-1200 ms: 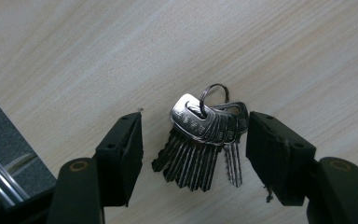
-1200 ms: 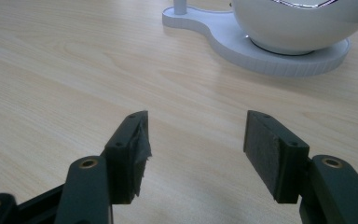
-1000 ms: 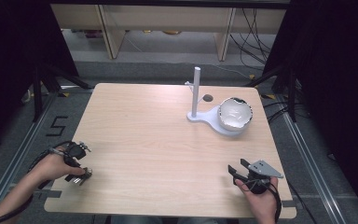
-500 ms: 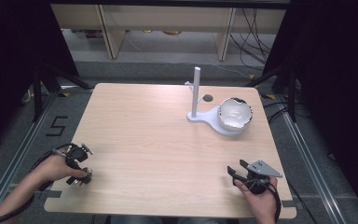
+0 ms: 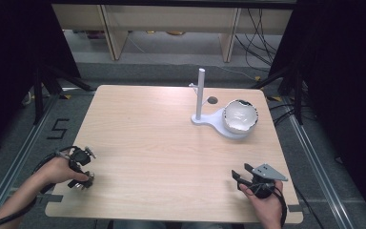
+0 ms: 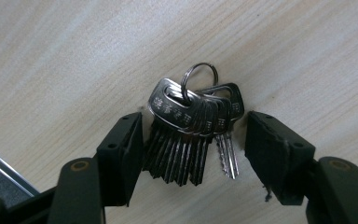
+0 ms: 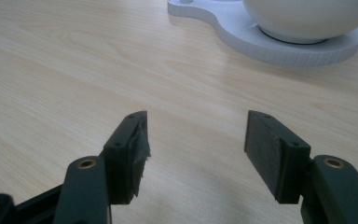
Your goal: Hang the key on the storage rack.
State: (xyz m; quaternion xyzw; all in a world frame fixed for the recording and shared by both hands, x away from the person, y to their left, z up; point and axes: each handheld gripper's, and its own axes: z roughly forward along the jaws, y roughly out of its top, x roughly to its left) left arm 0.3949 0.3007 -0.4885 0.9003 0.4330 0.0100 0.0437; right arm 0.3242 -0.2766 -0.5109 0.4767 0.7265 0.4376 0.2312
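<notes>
Left gripper straddles a bunch of keys

Its jaws stand wide apart around the keys lying on the table, centre frame in the left gripper view; one pad touches them. Right gripper gapes empty at lower right.

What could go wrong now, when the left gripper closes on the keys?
The left gripper is open around the keys, which lie fanned on the table. One key sits apart from the bunch, so the jaws may catch only some blades. The ring lies beyond the jaws, so the bunch could swing or slip when lifted.
</notes>
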